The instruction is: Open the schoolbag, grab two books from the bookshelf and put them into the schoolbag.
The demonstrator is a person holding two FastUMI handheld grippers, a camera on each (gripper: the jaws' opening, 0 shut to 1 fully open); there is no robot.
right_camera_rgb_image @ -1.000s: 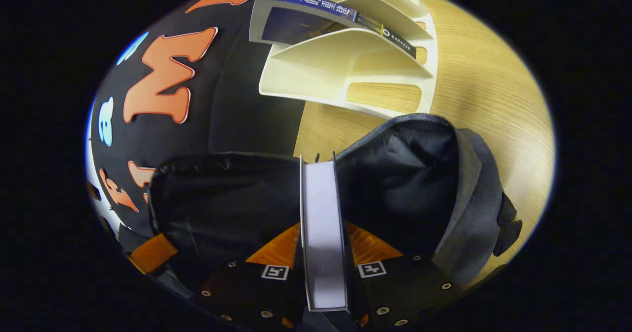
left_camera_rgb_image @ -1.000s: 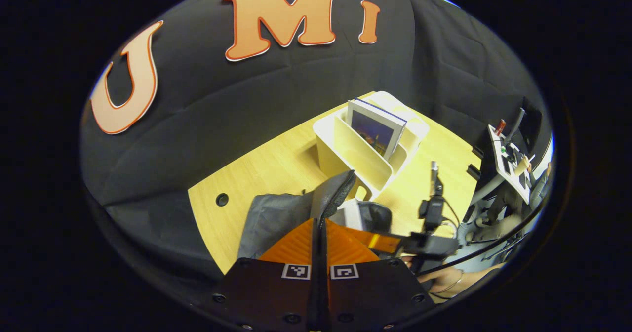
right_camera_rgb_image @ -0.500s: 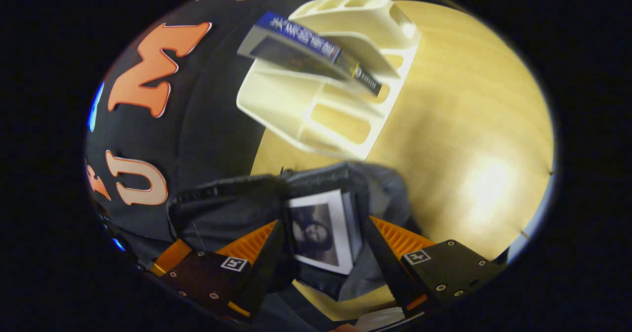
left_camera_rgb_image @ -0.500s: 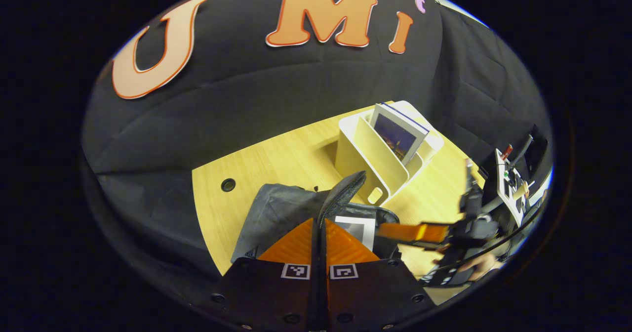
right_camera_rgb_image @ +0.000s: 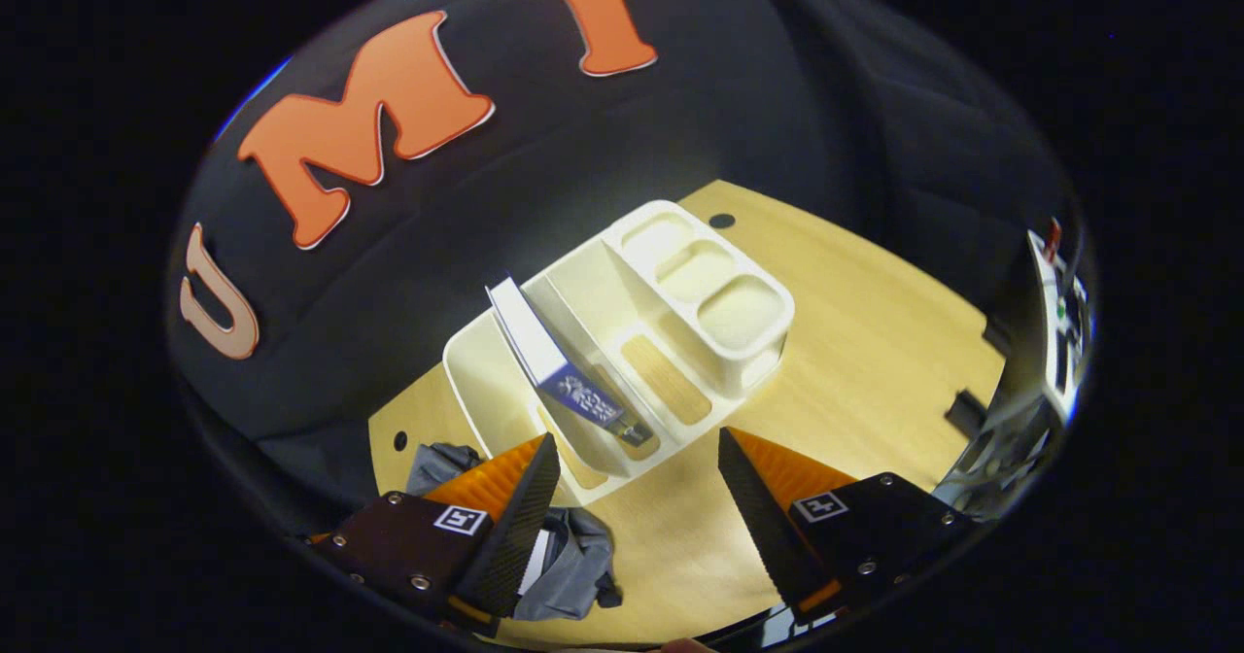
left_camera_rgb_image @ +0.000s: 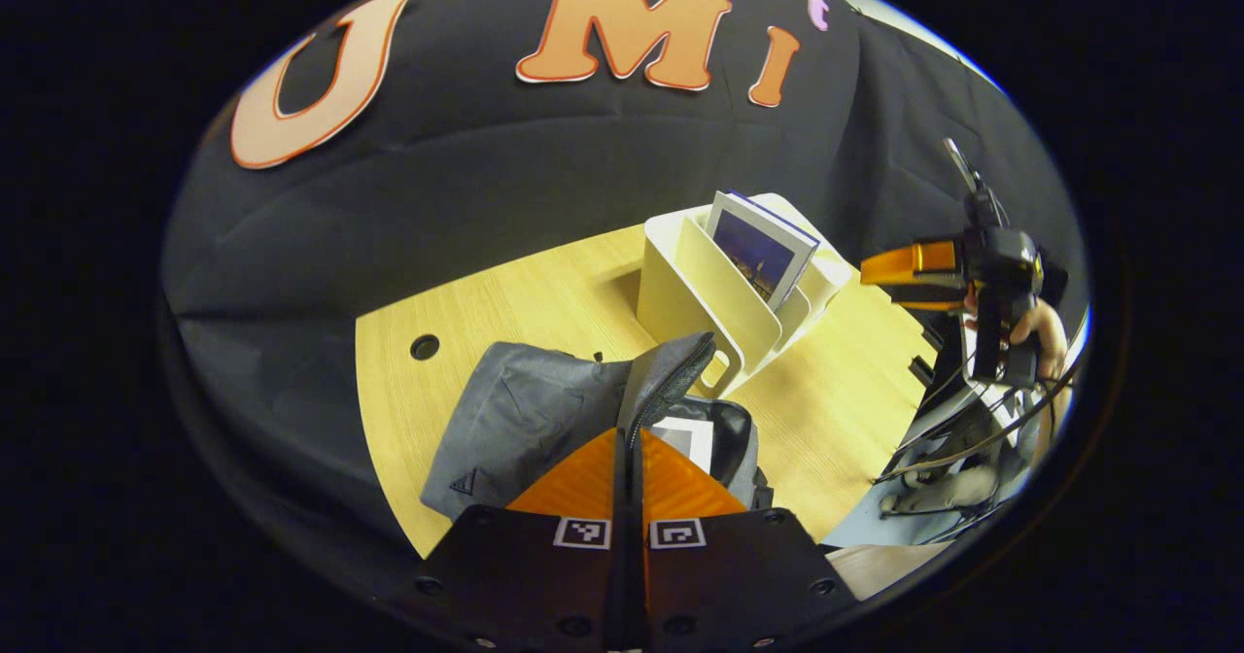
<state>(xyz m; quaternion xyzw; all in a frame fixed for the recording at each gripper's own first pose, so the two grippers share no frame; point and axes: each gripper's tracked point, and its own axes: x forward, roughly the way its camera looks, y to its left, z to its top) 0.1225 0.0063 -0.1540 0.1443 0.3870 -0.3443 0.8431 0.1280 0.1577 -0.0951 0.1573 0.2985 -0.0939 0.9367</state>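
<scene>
The counter [left_camera_rgb_image: 544, 313] stretched pale and wooden under everything, with a round hole near its 9 o'clock edge in the left gripper view. On it stood the bookshelf [right_camera_rgb_image: 622, 342], a cream rack with upright dividers and shallow trays, sitting at 12 o'clock from my right claw [right_camera_rgb_image: 637, 483]. The schoolbag [left_camera_rgb_image: 544, 410] lay grey on the counter just in front of the rack, its mouth open toward 3 o'clock. My left claw [left_camera_rgb_image: 629, 459] was pressed together on the raised edge of the bag's opening, holding that flap up. A book [left_camera_rgb_image: 690, 439] with a white border lay inside the bag's mouth. A second book [right_camera_rgb_image: 559, 366] with a blue cover leaned in one slot of the rack. My right claw was spread wide and held nothing, raised above the counter at 2 o'clock in the left gripper view, with my hand [left_camera_rgb_image: 1035, 327] behind it.
</scene>
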